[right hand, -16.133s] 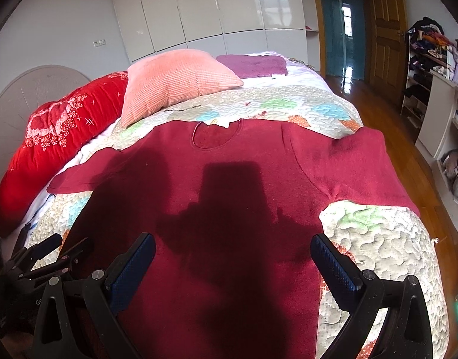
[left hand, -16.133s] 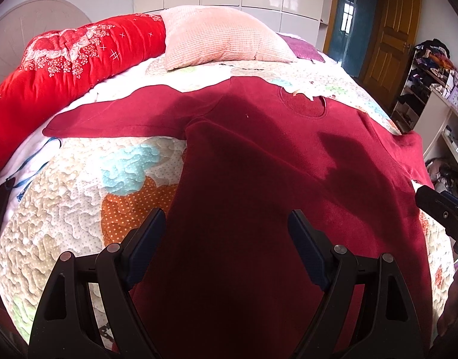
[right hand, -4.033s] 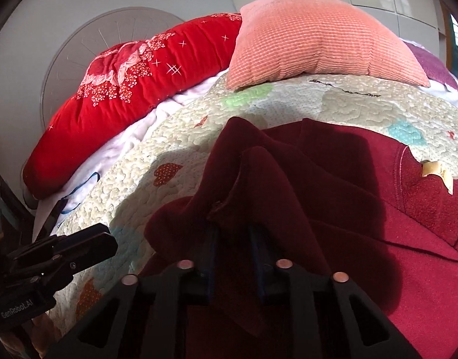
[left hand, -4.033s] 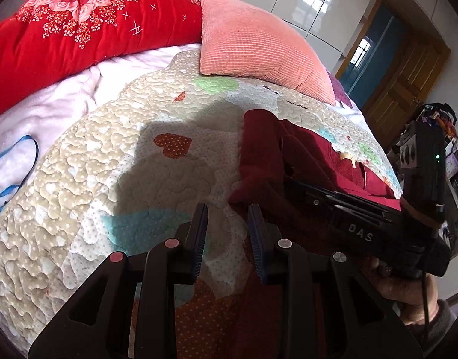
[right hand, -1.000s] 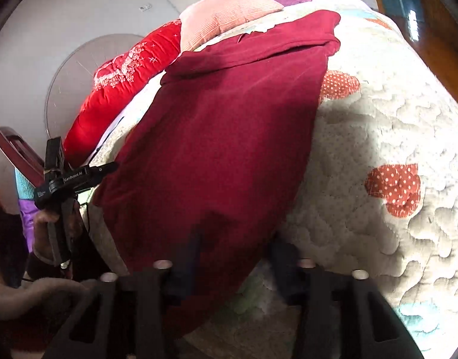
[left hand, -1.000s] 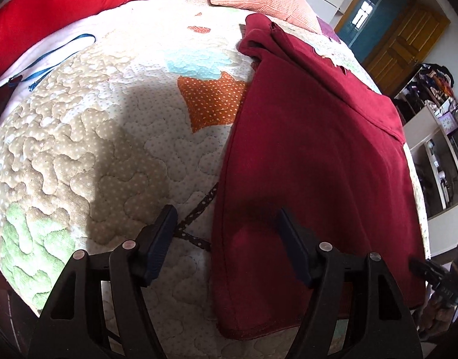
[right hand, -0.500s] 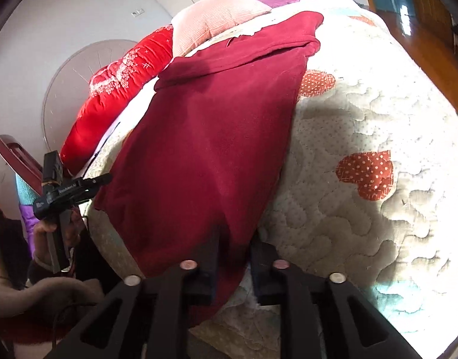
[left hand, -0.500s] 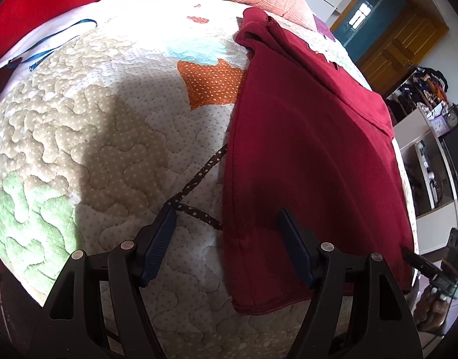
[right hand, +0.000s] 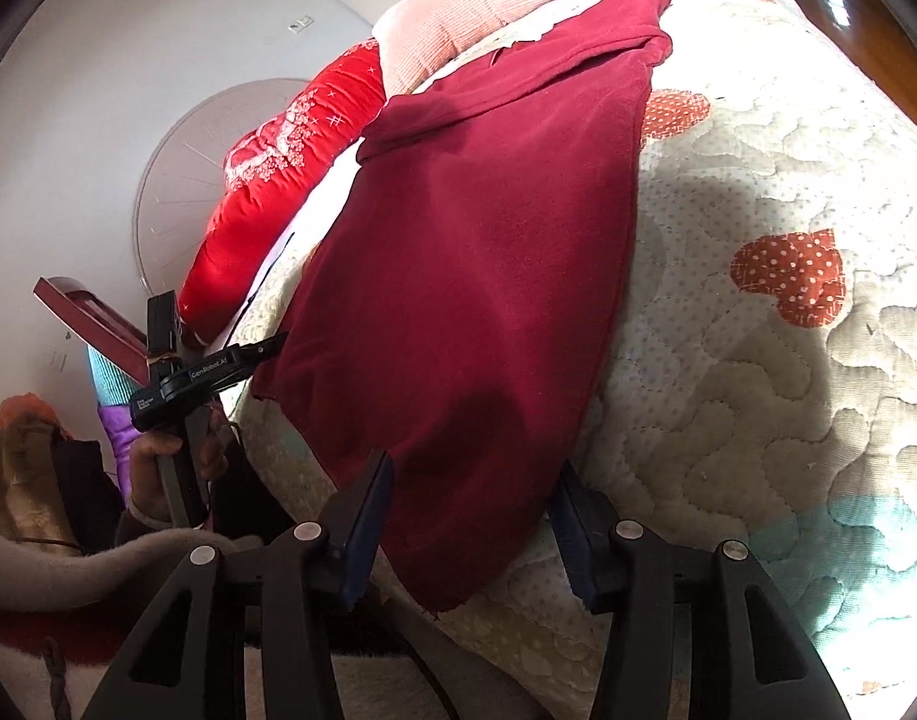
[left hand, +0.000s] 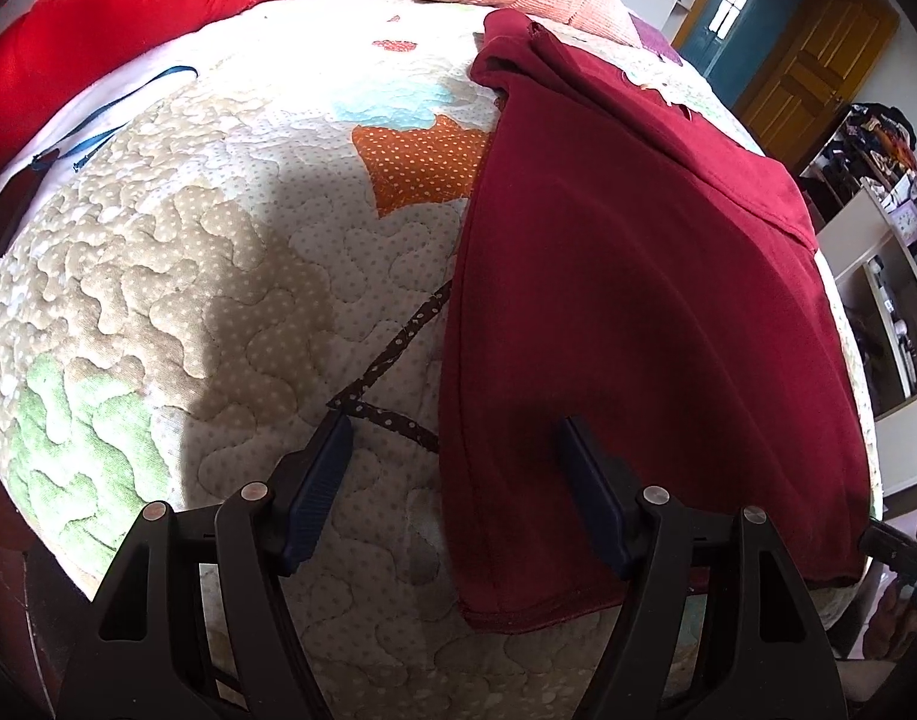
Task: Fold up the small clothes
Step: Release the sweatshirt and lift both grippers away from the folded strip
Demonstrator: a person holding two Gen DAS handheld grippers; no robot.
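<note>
**Op A:** My right gripper (right hand: 470,516) has just been opening; its fingers now stand apart with the near corner of the red sweater (right hand: 488,276) lying between them, and neither pad presses the cloth. So I hold nothing on that side.

**Op B:** And I've got the left gripper (left hand: 455,480) spread wide too, empty, over the sweater's other near edge. One finger (left hand: 317,480) sits over the quilt (left hand: 188,276), the other over the red cloth.

**Op A:** The sweater lies as a long strip on the quilt, sleeves tucked in, its collar end up by the pink pillow (right hand: 458,18) and its hem hanging at the near edge of the bed.

**Op B:** I judge the next move is to take both hem corners and carry them up to the collar.

**Op A:** Agreed. I'd bite deep enough to catch every layer at my corner, not only the top one.

**Op B:** I'd shift onto the corner first, lift level with you, and keep the strip taut so the sleeves stay tucked.
</note>
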